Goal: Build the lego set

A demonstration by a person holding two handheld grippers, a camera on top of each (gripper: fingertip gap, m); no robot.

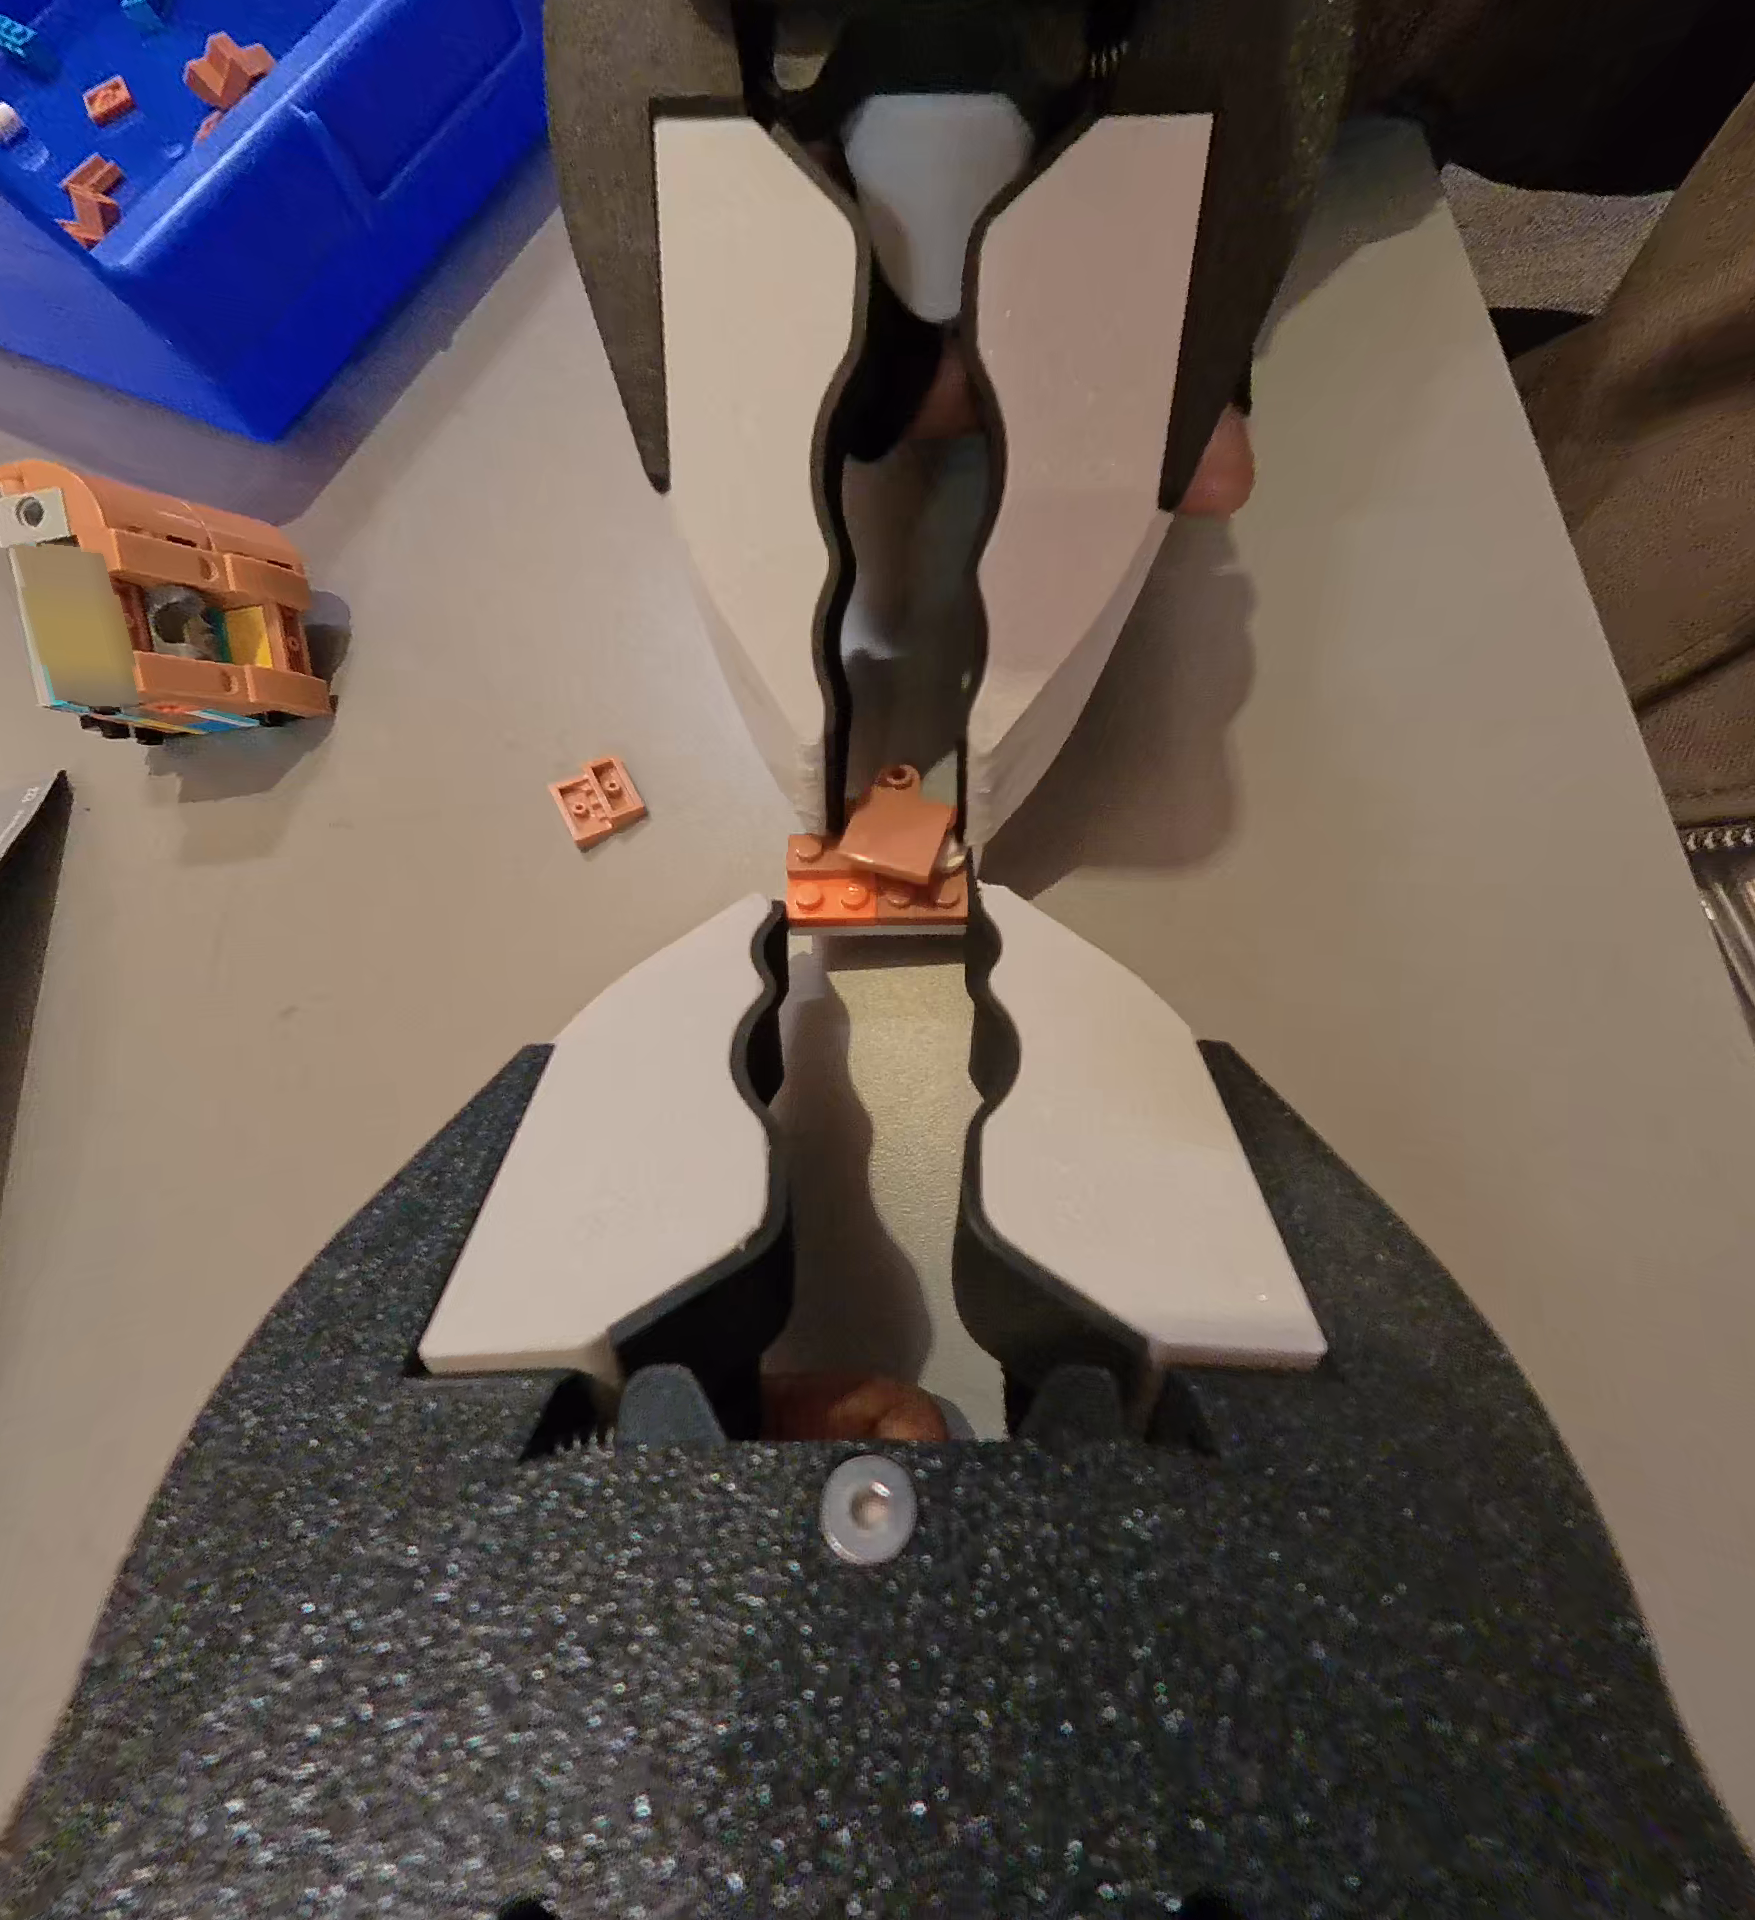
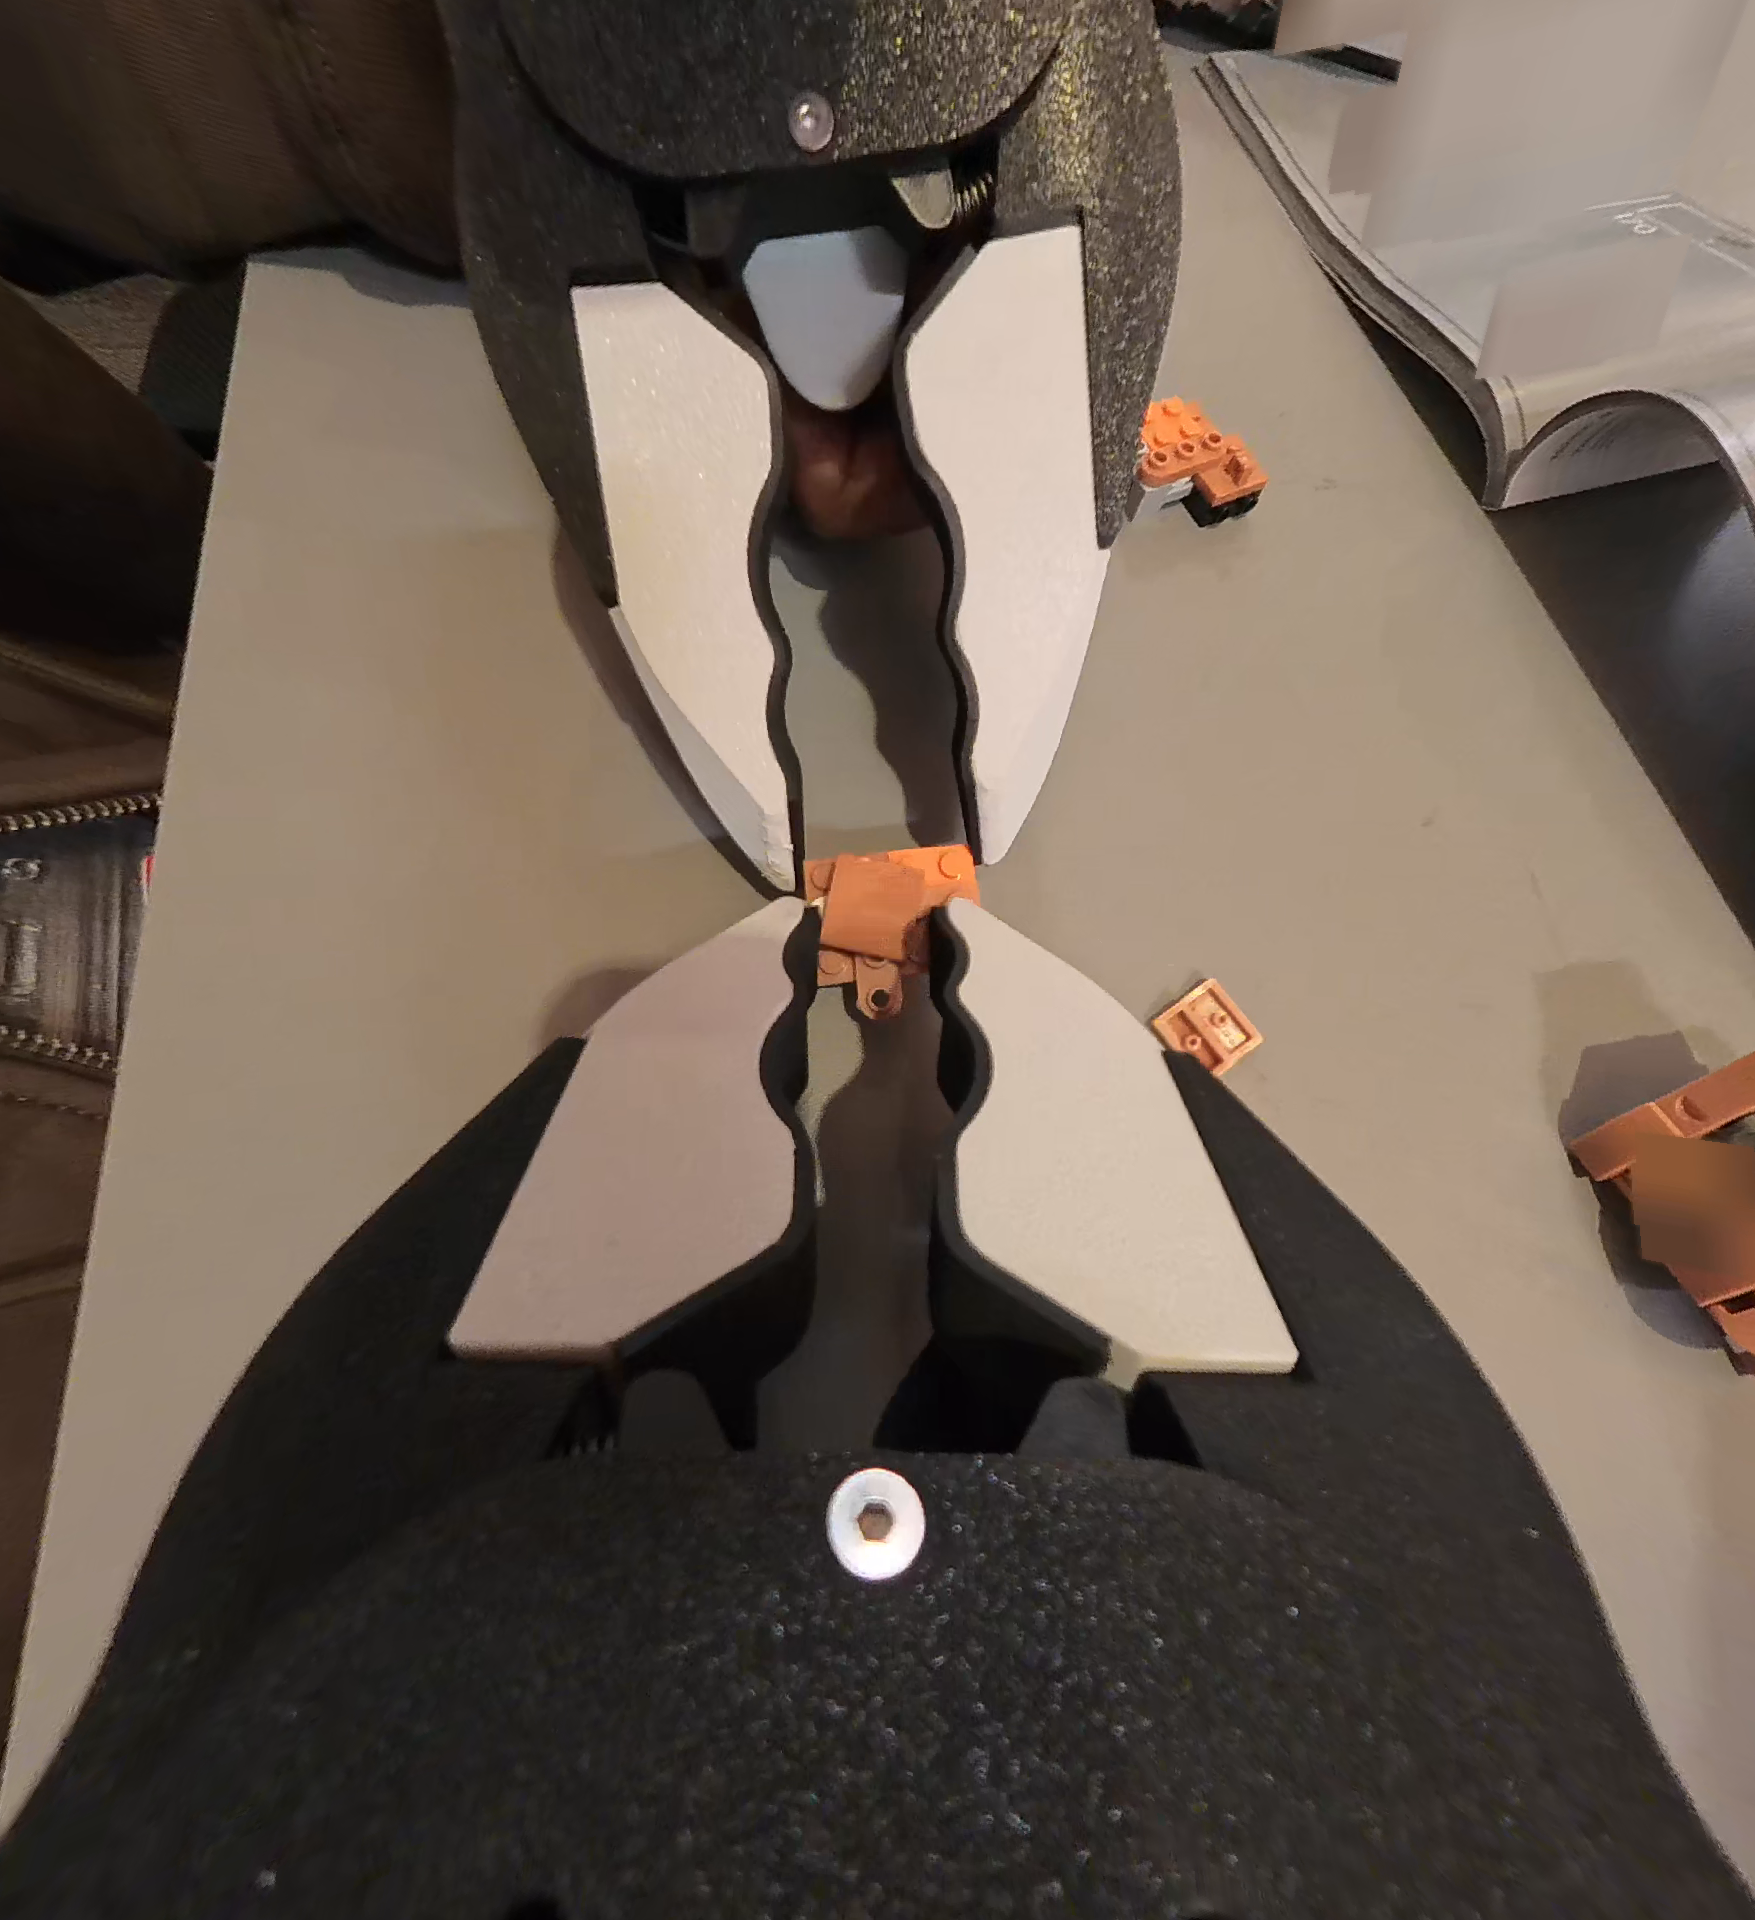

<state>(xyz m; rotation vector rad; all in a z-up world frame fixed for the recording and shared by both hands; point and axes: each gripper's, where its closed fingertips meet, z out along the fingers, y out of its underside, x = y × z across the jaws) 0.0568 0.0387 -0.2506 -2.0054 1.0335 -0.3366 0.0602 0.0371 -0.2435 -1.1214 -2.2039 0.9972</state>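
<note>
My left gripper (image 1: 878, 920) is shut on a flat orange studded plate (image 1: 842, 899) and holds it just above the grey table (image 1: 333, 1039). My right gripper (image 1: 899, 826) faces it from the far side, shut on a brown smooth sloped piece (image 1: 894, 840) that lies tilted on the plate's studs. In the right wrist view, my right gripper (image 2: 873, 920) grips the brown piece (image 2: 868, 904), whose small clip end (image 2: 878, 997) points toward the camera. The left gripper (image 2: 888, 868) holds the orange plate (image 2: 940, 868) beyond it.
A partly built brown model (image 1: 156, 603) lies to the left, also in the right wrist view (image 2: 1714, 1195). A small brown plate (image 1: 598, 800) lies loose (image 2: 1208, 1029). A blue bin (image 1: 229, 208) holds several pieces. A small orange assembly (image 2: 1200, 457) and an open booklet (image 2: 1475, 312) lie beyond. Less than 4 cm separates the two grippers' tips.
</note>
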